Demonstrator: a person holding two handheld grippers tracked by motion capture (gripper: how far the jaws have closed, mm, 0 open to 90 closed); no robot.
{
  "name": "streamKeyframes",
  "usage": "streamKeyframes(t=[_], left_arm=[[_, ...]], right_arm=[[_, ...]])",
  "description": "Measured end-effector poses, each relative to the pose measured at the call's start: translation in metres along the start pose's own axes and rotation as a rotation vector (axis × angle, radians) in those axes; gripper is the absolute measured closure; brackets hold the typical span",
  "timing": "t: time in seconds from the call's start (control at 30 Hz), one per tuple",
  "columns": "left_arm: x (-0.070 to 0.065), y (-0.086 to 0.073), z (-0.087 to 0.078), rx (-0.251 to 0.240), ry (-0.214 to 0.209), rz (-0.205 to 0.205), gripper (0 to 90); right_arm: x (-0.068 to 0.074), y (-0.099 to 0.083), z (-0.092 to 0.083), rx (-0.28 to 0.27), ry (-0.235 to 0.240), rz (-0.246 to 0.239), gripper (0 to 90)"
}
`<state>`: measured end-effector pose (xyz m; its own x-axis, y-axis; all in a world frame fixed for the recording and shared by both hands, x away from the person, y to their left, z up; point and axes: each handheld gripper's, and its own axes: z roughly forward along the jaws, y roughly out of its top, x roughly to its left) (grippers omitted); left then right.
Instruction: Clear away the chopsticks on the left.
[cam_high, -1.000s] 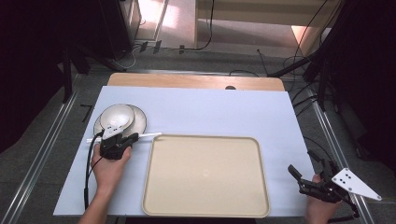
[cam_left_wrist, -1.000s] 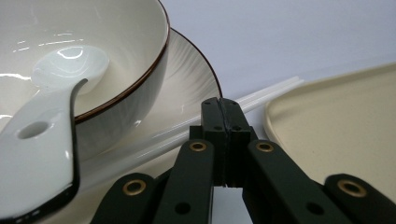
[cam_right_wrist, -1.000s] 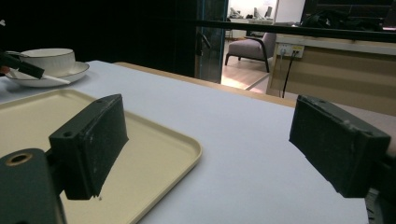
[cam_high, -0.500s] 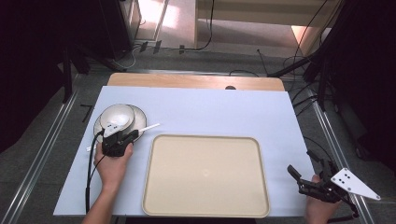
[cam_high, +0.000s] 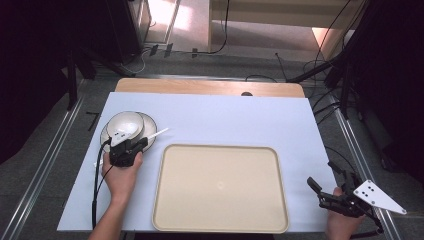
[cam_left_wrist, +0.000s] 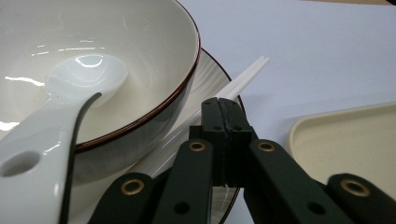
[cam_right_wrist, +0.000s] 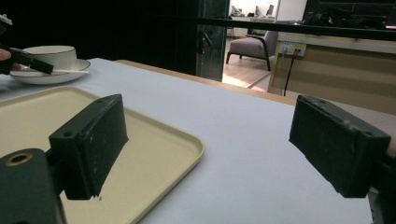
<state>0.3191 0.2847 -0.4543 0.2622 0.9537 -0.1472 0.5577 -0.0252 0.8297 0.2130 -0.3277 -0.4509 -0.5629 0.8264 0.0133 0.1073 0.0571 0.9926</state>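
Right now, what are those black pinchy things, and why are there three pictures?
A person sits at a table holding a pinching tool, called a gripper, in each hand. One camera looks down from above; another rides on each gripper. The left gripper is shut on white chopsticks, which stretch over the plate under a white bowl. A spoon rests in that bowl. The right gripper is open and holds nothing, near the table's right edge. A beige tray with nothing on it lies in the middle.

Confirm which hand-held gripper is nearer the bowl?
Left. The left hand-held gripper sits right beside the bowl, shut on the chopsticks; the right hand-held gripper is far across the tray.
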Motion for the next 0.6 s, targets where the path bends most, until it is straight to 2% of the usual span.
streamKeyframes(t=[0.27,0.6], left_arm=[[0.000,0.000,-0.006,-0.006,-0.025,-0.028,72.4],[0.002,-0.004,-0.022,-0.003,-0.058,-0.030,70.1]], right_arm=[[0.001,0.000,0.000,-0.004,0.002,-0.006,11.7],[0.001,0.000,0.000,-0.002,0.002,-0.005,11.7]])
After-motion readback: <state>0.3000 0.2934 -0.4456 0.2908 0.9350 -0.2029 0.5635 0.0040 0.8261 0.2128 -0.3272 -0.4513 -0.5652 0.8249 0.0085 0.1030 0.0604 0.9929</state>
